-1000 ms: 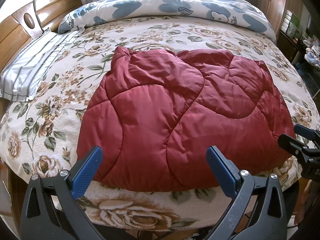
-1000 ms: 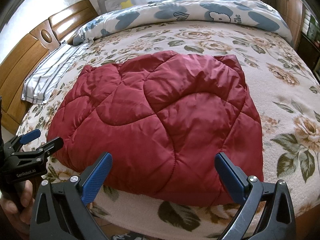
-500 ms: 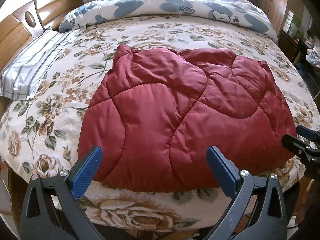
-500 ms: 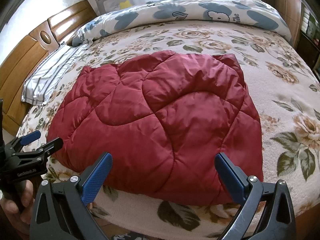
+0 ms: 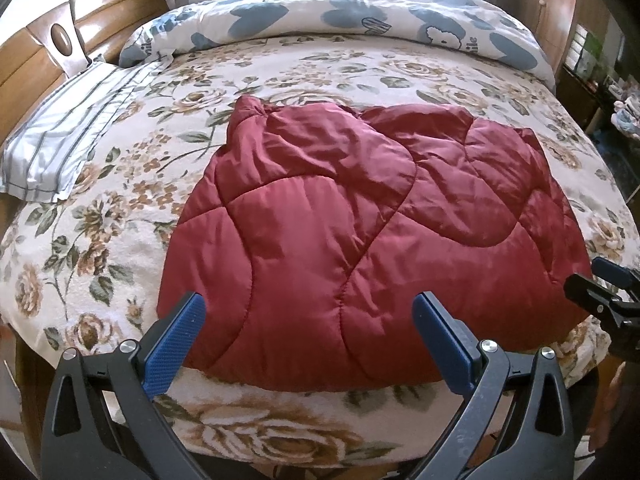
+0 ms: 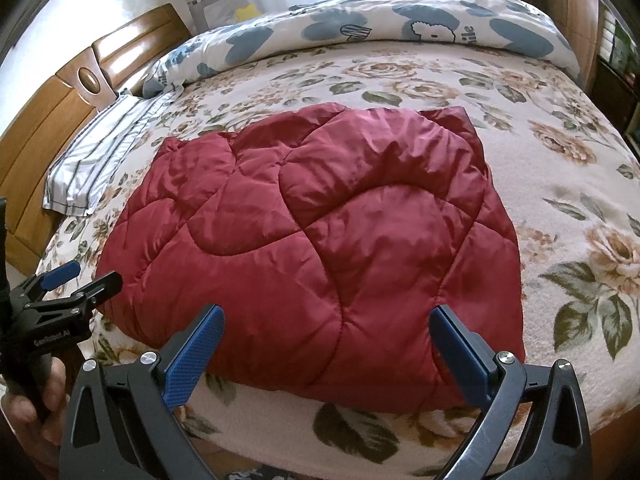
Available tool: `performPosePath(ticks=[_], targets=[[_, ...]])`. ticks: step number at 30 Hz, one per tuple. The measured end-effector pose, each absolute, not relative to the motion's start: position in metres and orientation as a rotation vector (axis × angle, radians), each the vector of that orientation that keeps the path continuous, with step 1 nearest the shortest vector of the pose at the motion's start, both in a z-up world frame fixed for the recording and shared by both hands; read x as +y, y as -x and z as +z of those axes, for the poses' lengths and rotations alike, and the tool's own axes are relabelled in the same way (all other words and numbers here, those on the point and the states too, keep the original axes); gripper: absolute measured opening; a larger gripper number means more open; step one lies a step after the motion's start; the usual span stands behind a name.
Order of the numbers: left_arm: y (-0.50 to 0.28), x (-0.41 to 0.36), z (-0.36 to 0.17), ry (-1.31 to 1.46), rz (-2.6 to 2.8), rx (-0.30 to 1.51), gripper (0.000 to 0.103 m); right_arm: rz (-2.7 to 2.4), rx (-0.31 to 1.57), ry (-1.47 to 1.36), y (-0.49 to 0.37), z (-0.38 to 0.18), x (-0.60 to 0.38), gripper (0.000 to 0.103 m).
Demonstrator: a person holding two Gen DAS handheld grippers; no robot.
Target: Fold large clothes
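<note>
A dark red quilted jacket point(image 5: 360, 232) lies folded into a flat block near the front edge of the bed; it also shows in the right wrist view point(image 6: 320, 240). My left gripper point(image 5: 308, 328) is open and empty, held just in front of the jacket's near edge. My right gripper point(image 6: 328, 344) is open and empty, also just in front of the near edge. Each gripper shows from the side in the other's view: the right one point(image 5: 612, 296) at the jacket's right, the left one point(image 6: 64, 288) at its left, in a hand.
The bed has a floral cover point(image 5: 120, 200). A rolled blue-and-white duvet point(image 5: 360, 24) lies along the far side. A striped pillow point(image 5: 68, 136) lies at the left by the wooden headboard point(image 5: 36, 60). Wooden furniture point(image 6: 576, 8) stands at the right.
Both grippers have drawn slightly back and upward from the jacket. The jacket lies still.
</note>
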State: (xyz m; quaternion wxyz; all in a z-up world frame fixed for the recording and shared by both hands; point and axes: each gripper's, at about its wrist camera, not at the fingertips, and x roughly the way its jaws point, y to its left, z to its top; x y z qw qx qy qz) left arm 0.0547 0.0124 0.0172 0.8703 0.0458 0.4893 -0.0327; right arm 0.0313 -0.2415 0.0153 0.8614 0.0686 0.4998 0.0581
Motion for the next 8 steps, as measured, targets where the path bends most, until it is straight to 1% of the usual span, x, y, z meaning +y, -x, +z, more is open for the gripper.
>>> performPosePath(ticks=[8], targets=[[-0.0549,0.0014,0.0168,-0.109,-0.088,1.017,0.103,0.123,1.050,-0.154,-0.0336,0.0153,-0.2433,0.103]])
